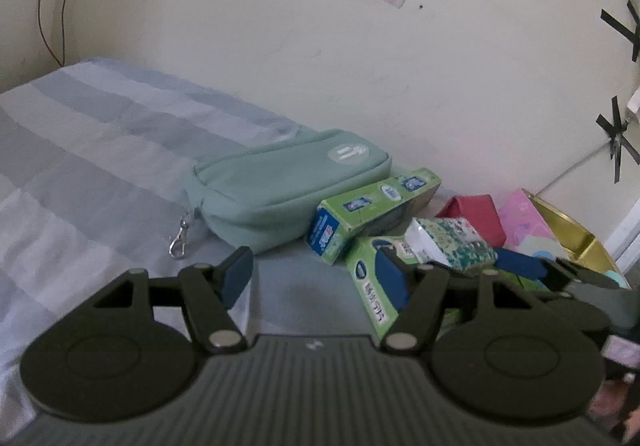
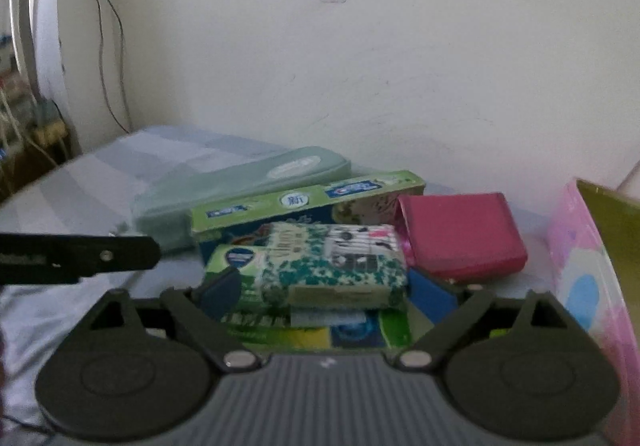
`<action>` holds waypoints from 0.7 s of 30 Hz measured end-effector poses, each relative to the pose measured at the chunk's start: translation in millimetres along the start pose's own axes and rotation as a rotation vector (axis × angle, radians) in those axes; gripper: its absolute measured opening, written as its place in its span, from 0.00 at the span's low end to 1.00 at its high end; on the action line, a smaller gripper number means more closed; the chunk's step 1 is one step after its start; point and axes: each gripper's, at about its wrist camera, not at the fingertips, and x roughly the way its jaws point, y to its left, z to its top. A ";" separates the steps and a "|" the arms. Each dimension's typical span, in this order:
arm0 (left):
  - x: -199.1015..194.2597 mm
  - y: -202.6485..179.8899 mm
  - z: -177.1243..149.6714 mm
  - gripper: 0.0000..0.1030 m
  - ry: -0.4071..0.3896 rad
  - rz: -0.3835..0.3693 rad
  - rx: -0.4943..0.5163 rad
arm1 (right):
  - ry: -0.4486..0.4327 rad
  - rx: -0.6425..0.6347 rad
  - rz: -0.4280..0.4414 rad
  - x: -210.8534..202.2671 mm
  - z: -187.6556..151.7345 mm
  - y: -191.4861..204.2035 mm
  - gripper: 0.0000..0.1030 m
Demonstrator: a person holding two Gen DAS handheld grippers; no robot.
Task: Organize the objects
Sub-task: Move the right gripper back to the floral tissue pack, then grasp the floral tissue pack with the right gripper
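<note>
Right tongs (image 2: pixel 324 296) agape, green-speckled tissue pack (image 2: pixel 336 266)

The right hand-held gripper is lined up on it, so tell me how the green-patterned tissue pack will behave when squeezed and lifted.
The tissue pack looks soft-wrapped with rounded corners, so it will probably squash between the pads rather than resist. It likely weighs little for its bulk. It lies across a green box, so lifting it may nudge that box; the glossy wrap could slip.

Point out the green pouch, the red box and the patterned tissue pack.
green pouch (image 1: pixel 280 182), left wrist view, front panel.
red box (image 2: pixel 460 232), right wrist view, top face.
patterned tissue pack (image 2: pixel 332 266), right wrist view, top.
</note>
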 end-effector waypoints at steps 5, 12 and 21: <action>-1.4 -6.4 -2.8 0.67 -0.007 -0.003 0.039 | -0.008 0.013 -0.010 2.3 -3.6 -0.3 0.74; -5.3 -26.6 -16.8 0.67 0.004 -0.098 0.134 | -0.012 0.068 -0.018 -47.2 -36.7 -15.7 0.74; -27.9 -92.9 -50.0 0.67 0.105 -0.332 0.338 | 0.009 0.069 -0.147 -139.6 -116.9 -31.6 0.75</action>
